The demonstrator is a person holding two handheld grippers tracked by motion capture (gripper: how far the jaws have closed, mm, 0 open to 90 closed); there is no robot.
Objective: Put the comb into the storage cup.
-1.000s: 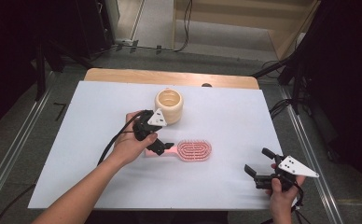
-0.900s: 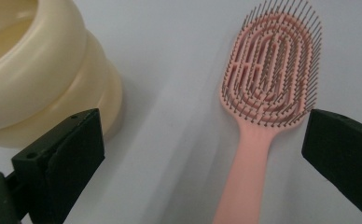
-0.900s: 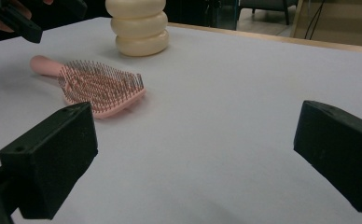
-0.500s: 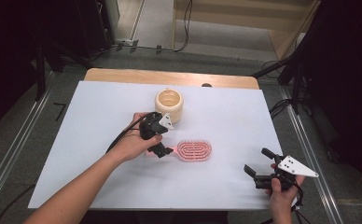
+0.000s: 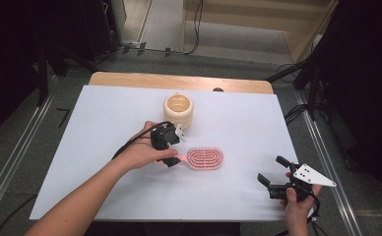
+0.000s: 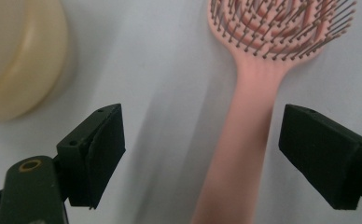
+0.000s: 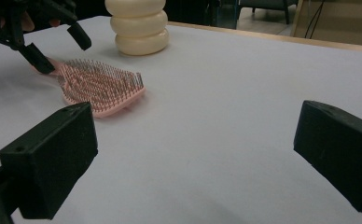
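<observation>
Hairbrush looks light, stiff plastic; left gripper has just been closing, pads still clear of its slim handle—grip there.

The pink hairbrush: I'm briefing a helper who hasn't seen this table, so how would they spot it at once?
On the white table, look just in front of the cream ribbed jar. The pink hairbrush lies flat there, bristles up, its handle between the left gripper's jaws. It is the table's one pink, bristled thing.
</observation>
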